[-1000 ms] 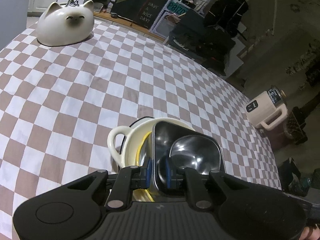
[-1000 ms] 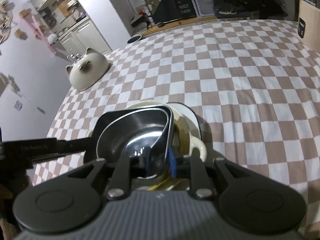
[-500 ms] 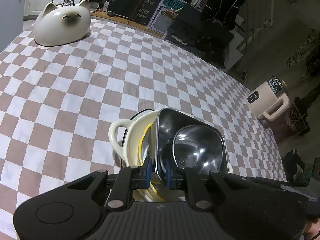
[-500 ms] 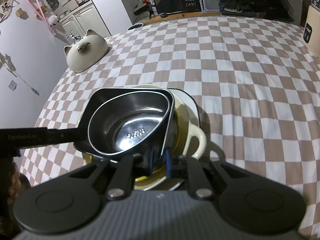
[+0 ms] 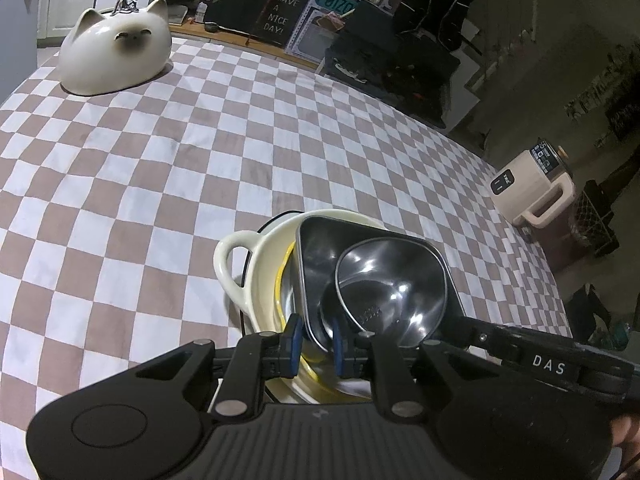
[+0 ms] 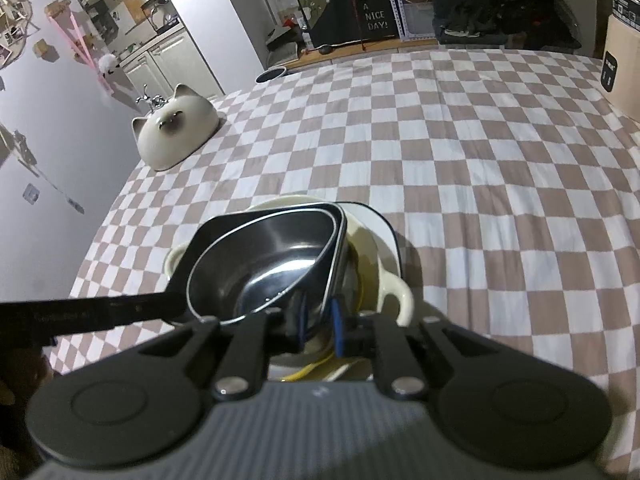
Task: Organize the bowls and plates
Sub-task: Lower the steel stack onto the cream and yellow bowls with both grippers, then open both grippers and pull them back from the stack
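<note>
A stack of dishes sits on the checkered tablecloth: a cream two-handled bowl (image 5: pixel 240 268) holding a yellow-rimmed dish (image 5: pixel 282 280), on a white dark-rimmed plate (image 6: pixel 380 224). Two nested steel bowls rest in it, the outer one (image 5: pixel 316 248) holding the smaller one (image 5: pixel 392 280). My left gripper (image 5: pixel 314 338) is shut on the outer steel bowl's rim. My right gripper (image 6: pixel 320 318) is shut on the steel bowls' (image 6: pixel 272 248) rim from the opposite side. The bowls tilt slightly.
A white cat-shaped ceramic bowl (image 5: pixel 116 56) lies upside down at the table's far left corner, also in the right wrist view (image 6: pixel 176 136). A beige appliance (image 5: pixel 532 188) stands past the table's right edge. The tablecloth (image 5: pixel 200 140) spreads beyond the stack.
Both grippers and the steel bowls have risen and tilted a little over the cream bowl; the grips are the same.
</note>
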Demonstrator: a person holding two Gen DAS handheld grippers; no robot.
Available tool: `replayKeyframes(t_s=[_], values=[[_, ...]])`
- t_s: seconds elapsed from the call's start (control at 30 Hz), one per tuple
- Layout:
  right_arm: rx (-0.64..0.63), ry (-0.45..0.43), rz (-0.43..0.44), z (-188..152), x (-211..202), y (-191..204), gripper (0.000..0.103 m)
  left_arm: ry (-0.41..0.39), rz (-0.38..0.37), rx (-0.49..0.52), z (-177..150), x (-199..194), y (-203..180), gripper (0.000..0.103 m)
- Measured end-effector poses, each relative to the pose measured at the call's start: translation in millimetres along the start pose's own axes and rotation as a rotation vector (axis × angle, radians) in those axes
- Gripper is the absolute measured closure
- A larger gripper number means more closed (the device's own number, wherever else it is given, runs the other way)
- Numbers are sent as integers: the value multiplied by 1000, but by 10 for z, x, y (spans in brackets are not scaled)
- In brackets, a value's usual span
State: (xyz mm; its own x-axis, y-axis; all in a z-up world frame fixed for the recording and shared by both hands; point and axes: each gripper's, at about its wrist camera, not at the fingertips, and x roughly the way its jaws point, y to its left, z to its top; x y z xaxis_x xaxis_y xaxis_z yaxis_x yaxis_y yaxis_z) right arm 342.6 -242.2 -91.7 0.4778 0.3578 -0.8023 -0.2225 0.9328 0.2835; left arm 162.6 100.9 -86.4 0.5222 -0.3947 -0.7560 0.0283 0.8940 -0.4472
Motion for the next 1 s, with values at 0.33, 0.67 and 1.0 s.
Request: replayKeyframes(t_s=[0.33, 0.67, 1.0], values=[[21, -30, -21, -12, -45, 4, 70, -5, 9, 7, 1, -4, -12, 79], [23, -164, -71, -3, -301, -29, 8, -109, 34, 7, 110, -226, 2, 6], [-24, -351, -93, -63, -734, 66, 1, -353, 10, 142, 88, -752, -326, 0]])
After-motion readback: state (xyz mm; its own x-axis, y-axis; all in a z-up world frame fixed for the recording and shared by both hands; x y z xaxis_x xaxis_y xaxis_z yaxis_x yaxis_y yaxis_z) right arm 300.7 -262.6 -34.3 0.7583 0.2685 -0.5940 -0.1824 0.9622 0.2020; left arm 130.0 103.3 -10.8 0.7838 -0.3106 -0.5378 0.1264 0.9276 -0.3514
